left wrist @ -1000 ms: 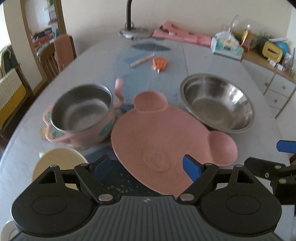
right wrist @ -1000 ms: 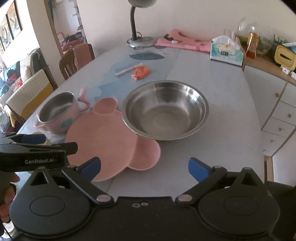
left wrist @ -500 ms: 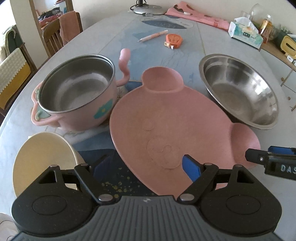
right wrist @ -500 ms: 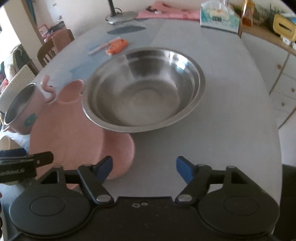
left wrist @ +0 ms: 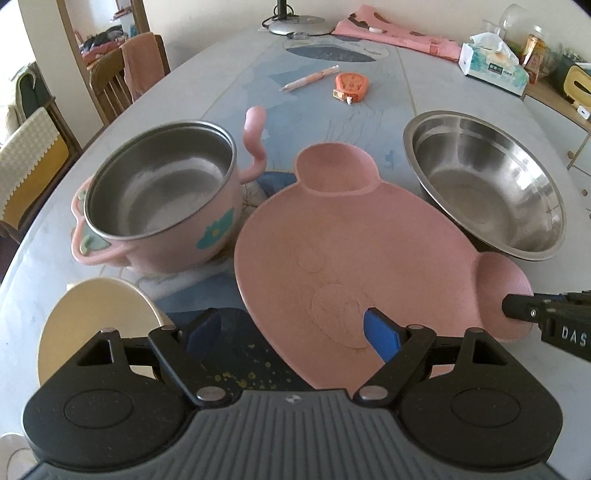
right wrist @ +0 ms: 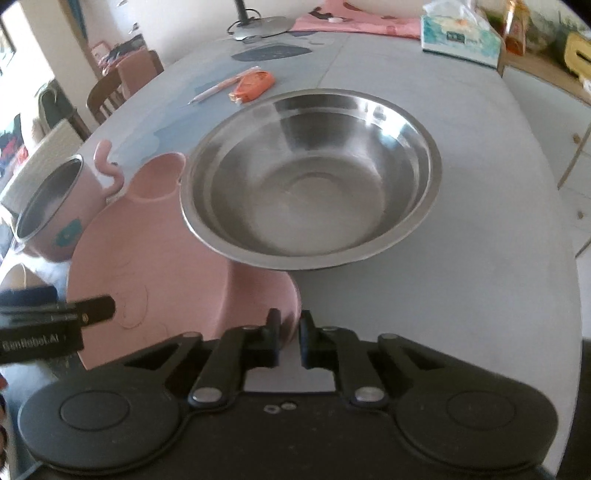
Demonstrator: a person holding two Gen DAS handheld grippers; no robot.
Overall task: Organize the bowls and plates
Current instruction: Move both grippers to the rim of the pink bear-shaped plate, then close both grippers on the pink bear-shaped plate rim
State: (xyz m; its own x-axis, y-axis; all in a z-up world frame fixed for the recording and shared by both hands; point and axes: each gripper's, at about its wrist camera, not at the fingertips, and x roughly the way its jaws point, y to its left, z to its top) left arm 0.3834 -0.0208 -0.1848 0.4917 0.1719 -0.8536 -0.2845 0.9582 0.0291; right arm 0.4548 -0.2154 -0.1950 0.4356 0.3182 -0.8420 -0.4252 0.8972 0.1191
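Observation:
A pink bear-shaped plate (left wrist: 351, 240) lies on the table between a pink steel-lined bowl with handles (left wrist: 159, 195) and a wide steel bowl (left wrist: 487, 184), whose rim overhangs the plate's right side. My left gripper (left wrist: 291, 332) is open above the plate's near edge, one blue pad over the plate and the other over a dark mat. My right gripper (right wrist: 290, 332) has its jaws closing on the rim of the plate's near ear (right wrist: 266, 295), and the pads pinch that rim. Its tip shows at the ear in the left wrist view. A cream saucer (left wrist: 92, 321) sits near left.
A pen (left wrist: 310, 79), an orange tape dispenser (left wrist: 351, 85), a tissue box (left wrist: 495, 68), a lamp base (left wrist: 299, 27) and pink cloth (left wrist: 399, 33) lie at the table's far end. Wooden chairs (left wrist: 118, 77) stand on the left, and a white cabinet (right wrist: 576, 147) on the right.
The right jaws went from wide open to pinched on the plate's ear. Both grippers dropped lower and closer to the dishes; the left stayed open.

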